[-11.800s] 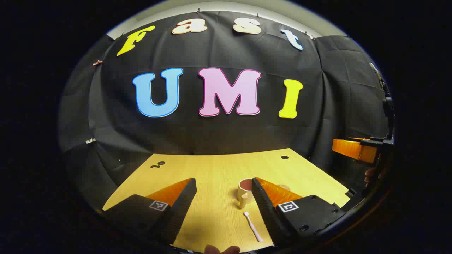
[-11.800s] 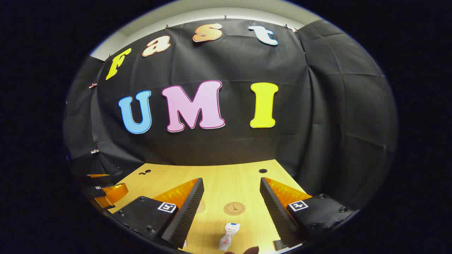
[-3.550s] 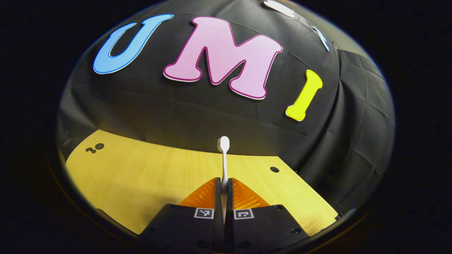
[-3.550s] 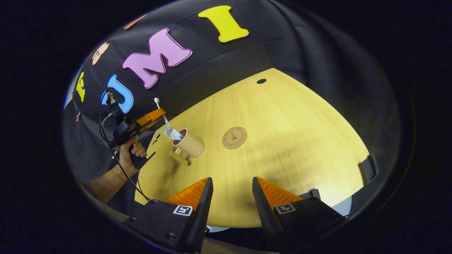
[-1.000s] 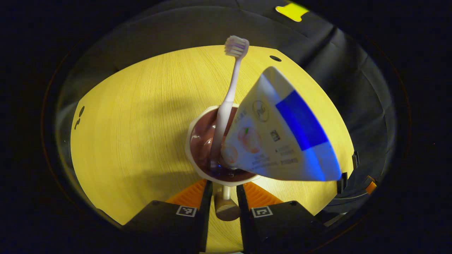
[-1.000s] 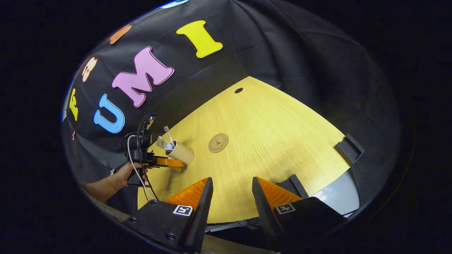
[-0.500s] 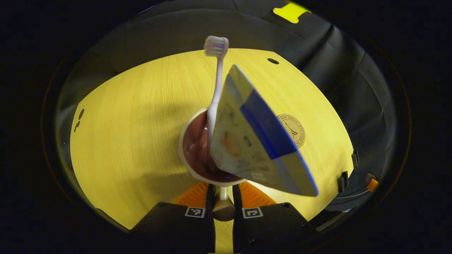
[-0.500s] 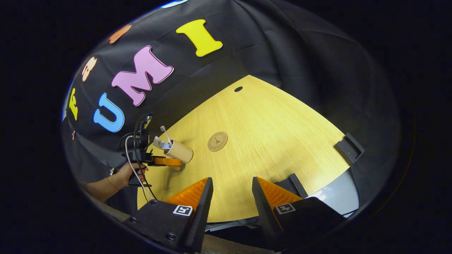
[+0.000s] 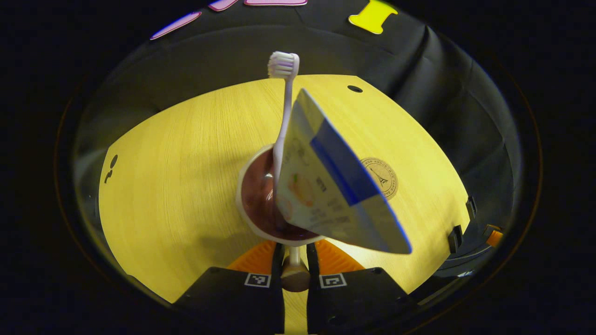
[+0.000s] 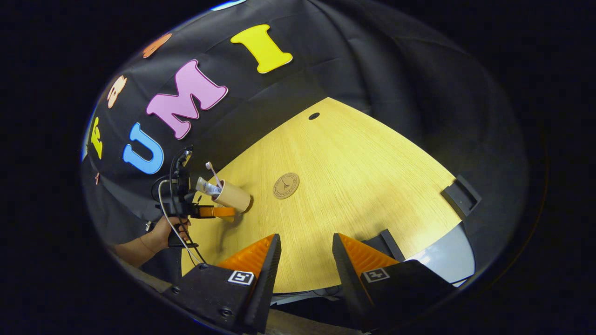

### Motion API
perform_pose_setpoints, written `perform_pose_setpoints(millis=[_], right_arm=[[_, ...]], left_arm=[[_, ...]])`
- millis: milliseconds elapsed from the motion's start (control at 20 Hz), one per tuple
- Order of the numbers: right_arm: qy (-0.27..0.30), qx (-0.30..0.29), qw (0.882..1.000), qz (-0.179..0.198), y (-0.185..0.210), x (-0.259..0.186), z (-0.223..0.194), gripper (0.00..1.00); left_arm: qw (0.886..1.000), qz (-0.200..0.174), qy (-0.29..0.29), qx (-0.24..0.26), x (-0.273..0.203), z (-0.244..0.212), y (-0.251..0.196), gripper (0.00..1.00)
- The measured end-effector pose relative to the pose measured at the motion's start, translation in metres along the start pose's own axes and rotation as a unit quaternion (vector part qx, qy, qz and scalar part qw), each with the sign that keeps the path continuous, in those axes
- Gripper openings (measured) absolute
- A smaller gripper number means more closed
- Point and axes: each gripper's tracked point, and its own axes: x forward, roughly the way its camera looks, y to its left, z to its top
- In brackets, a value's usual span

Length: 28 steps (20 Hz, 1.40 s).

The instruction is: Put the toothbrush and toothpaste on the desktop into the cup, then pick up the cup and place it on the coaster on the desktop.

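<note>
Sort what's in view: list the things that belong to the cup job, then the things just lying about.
Job:
cup, handle clamped by the left gripper
toothbrush in the cup
toothpaste in the cup
coaster on the desktop

Lying about:
black brackets at the desktop's edge
right gripper, open, holding nothing

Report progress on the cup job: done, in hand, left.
Done: the toothbrush and toothpaste stand in the cup. In hand: the left claw is shut on the cup handle. Left: set the cup on the coaster, which lies bare. The right claw is open and idle.
</note>
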Motion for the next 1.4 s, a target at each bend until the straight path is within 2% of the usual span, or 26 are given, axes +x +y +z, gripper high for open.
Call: perform_pose_setpoints(millis=[350, 750, 850, 900, 950, 1150, 1200, 1250, 1400], right_arm=[[-0.010, 0.011, 1.000, -0.008, -0.018, -0.011, 0.005, 0.69], [-0.029, 0.043, 0.998, -0.037, -0.062, -0.035, 0.011, 0.69], [-0.034, 0.054, 0.997, -0.043, -0.072, -0.040, 0.014, 0.69], [-0.034, 0.058, 0.997, -0.046, -0.075, -0.042, 0.014, 0.69], [-0.033, 0.061, 0.996, -0.049, -0.079, -0.044, 0.013, 0.69], [-0.033, 0.068, 0.996, -0.054, -0.091, -0.050, 0.009, 0.69], [-0.032, 0.070, 0.996, -0.055, -0.093, -0.051, 0.008, 0.69], [-0.032, 0.070, 0.996, -0.055, -0.093, -0.050, 0.007, 0.69], [-0.031, 0.070, 0.996, -0.053, -0.093, -0.049, 0.006, 0.69]], left_arm=[[0.998, -0.029, -0.024, 0.042, -0.001, 0.038, -0.062, 0.23], [0.994, -0.052, -0.008, 0.093, 0.029, 0.061, -0.131, 0.23], [0.994, -0.044, -0.001, 0.101, 0.039, 0.062, -0.138, 0.23], [0.994, -0.039, 0.000, 0.101, 0.043, 0.061, -0.139, 0.28], [0.994, -0.035, 0.005, 0.100, 0.046, 0.059, -0.139, 0.23], [0.994, -0.023, 0.017, 0.106, 0.055, 0.052, -0.136, 0.23], [0.993, -0.020, 0.021, 0.113, 0.056, 0.051, -0.134, 0.18], [0.993, -0.019, 0.024, 0.117, 0.056, 0.050, -0.132, 0.23], [0.992, -0.017, 0.024, 0.122, 0.059, 0.048, -0.132, 0.23]])
